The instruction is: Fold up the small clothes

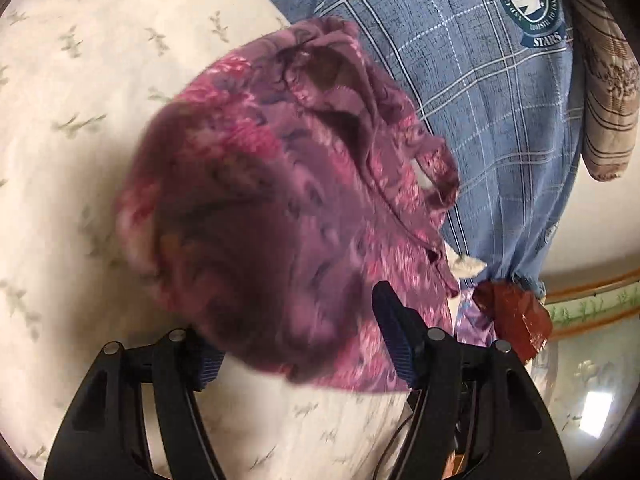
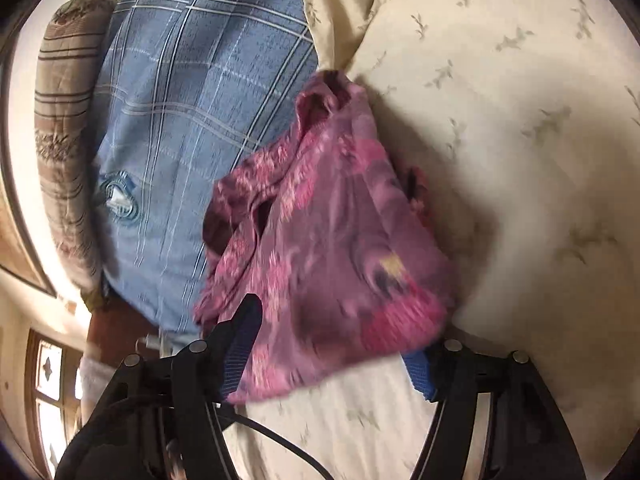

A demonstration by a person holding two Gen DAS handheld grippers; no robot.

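a: where does the purple floral garment (image 1: 280,208) lie?

b: on the cream sheet (image 1: 80,120), bunched in a soft heap just beside the blue checked pillow (image 1: 480,120), touching its edge. taking that pillow as the mark, the cream sheet spreads to its left in the left wrist view, the garment sits against it, and a brown striped cushion (image 1: 608,100) lies on the pillow's far side.

a: and the left gripper (image 1: 304,344)?

b: its jaws stand apart. the near hem of the garment lies between the two fingers, but neither pad looks pressed on it, so the cloth seems to rest loose rather than held. one finger is partly hidden under the hem.

a: the right gripper (image 2: 340,356)?

b: the same: jaws wide, the garment (image 2: 328,232) draped between the fingers and over the nearer one, with no pinch to be seen. from this side the pillow (image 2: 192,100) is to the garment's left and the sheet (image 2: 520,120) to its right.

a: why are both held so?

b: likely each hand stands at one end of the near hem, spread wide, to take or leave a corner for a fold. the picture is blurred, so the exact contact cannot be told. the garment is crumpled, so the fold looks far from finished.
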